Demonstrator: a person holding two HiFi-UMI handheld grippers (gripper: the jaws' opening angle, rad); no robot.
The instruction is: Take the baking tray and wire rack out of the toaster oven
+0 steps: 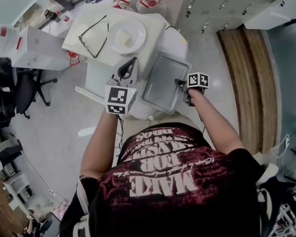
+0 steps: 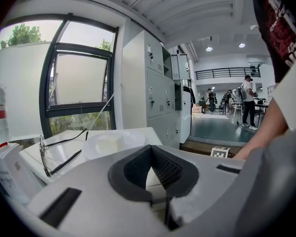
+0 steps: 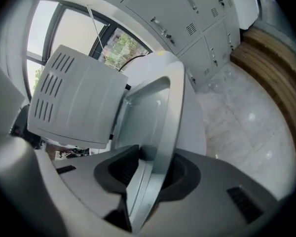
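The baking tray [image 1: 163,80] sits out of the toaster oven [image 3: 64,100], right of centre in the head view, over the white table [image 1: 175,41] and just beside the oven's vented side. The right gripper [image 3: 150,181] has the tray's right rim between its jaws. The jaws stand a little apart around the thin metal edge, and a dark gap shows beside the rim. Whether the tray lies flat on the table I cannot tell. The wire rack [image 1: 92,26] lies in the upper left of the head view on the oven's flat white top, next to a white plate [image 1: 128,35]. The left gripper [image 2: 152,154] hangs in front of the oven at centre frame, its jaws pressed together with nothing between them.
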